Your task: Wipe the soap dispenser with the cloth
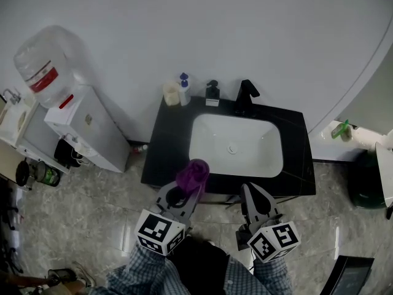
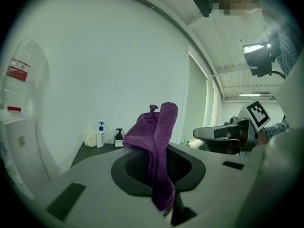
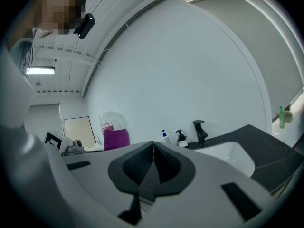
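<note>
The left gripper [image 1: 189,192] pinches a purple cloth [image 1: 193,173] between its jaws at the front edge of the black counter [image 1: 295,141], while the right gripper [image 1: 250,191] beside it has its jaws pressed together on nothing. The black soap dispenser [image 1: 212,93] stands at the counter's back edge, between a white pump bottle [image 1: 184,90] and the faucet [image 1: 247,96].

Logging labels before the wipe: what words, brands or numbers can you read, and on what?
No text is legible in any view.
Water bottle: red label, print too blurred.
Soap dispenser: white label, too small to read.
Blue-pump bottle: print too small.
Left marker cube, right marker cube: square patterns, no words.
</note>
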